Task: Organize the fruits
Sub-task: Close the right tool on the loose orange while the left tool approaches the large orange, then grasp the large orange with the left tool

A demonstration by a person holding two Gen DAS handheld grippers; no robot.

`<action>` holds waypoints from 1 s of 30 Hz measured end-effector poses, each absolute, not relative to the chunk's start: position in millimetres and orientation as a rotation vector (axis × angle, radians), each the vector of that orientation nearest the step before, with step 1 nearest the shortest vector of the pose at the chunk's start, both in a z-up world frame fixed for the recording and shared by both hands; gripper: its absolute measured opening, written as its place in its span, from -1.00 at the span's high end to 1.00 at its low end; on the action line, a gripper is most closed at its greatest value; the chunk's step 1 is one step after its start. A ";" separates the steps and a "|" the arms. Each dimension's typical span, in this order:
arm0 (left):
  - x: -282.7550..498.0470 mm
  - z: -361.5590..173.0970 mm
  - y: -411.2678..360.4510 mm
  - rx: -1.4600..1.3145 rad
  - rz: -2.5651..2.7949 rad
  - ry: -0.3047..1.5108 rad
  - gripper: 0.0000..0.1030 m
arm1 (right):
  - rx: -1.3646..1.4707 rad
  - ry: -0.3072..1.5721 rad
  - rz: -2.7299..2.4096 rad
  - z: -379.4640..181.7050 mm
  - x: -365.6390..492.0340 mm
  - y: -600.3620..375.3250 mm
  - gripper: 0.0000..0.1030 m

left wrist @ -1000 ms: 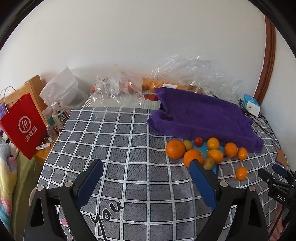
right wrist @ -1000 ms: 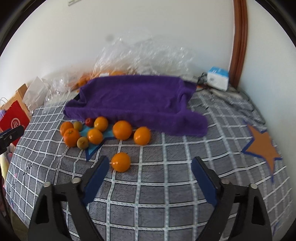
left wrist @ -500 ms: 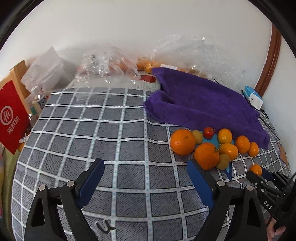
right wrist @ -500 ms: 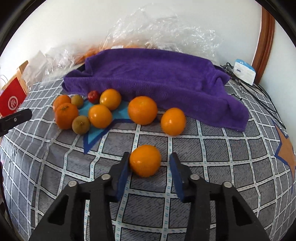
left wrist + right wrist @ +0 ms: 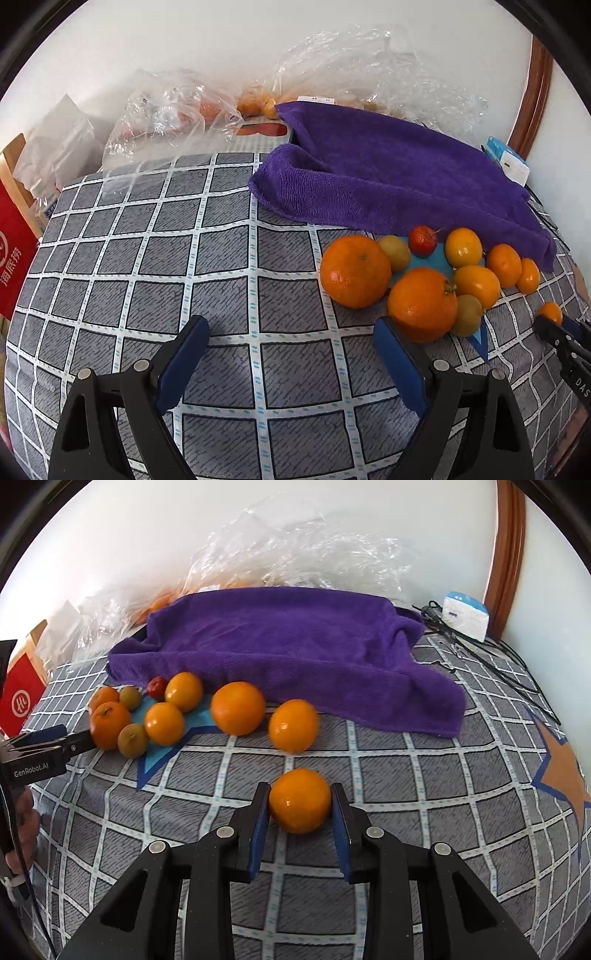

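My right gripper (image 5: pixel 300 805) is clamped on a small orange (image 5: pixel 300 800), lower centre of its frame, resting on the checked cloth (image 5: pixel 406 775). My left gripper (image 5: pixel 291 354) hangs released over bare cloth, nothing between the jaws; the fruit pile (image 5: pixel 421 273) sits centre right, below the purple towel (image 5: pixel 388 177).

Right gripper (image 5: pixel 300 805) is tilted down toward the bed and clamped tight, both blue pads pressing on a small orange (image 5: pixel 300 799). Left gripper (image 5: pixel 291 354) is angled down too, jaws spread wide with nothing between them. A bit of the person's hand (image 5: pixel 22 834) shows behind it.
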State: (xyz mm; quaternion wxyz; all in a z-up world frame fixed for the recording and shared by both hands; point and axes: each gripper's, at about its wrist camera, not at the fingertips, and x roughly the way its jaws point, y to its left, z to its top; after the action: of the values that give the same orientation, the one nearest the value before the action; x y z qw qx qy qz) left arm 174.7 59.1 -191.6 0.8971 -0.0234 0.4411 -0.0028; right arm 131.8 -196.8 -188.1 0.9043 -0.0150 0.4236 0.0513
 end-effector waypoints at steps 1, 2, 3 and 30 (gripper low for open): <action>174.6 -191.7 59.7 -0.048 -0.012 0.918 -0.74 | -0.037 0.879 0.099 -188.9 132.8 -198.0 0.38; 174.5 -192.2 60.4 -0.043 -0.016 0.925 -0.76 | -0.041 0.882 0.090 -189.9 133.5 -199.2 0.38; 174.0 -192.8 59.8 -0.028 -0.015 0.930 -0.76 | -0.042 0.884 0.085 -190.7 133.6 -200.3 0.38; 202.3 -183.8 43.5 -0.061 -0.185 0.925 0.27 | 0.021 0.909 0.030 -188.5 143.5 -213.8 0.38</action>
State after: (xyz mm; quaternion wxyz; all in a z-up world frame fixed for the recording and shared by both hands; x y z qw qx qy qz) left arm 202.3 43.5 -183.8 0.8903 -0.0294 0.4456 -0.0889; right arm 143.5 -213.8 -188.5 0.8984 0.0100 0.4389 0.0146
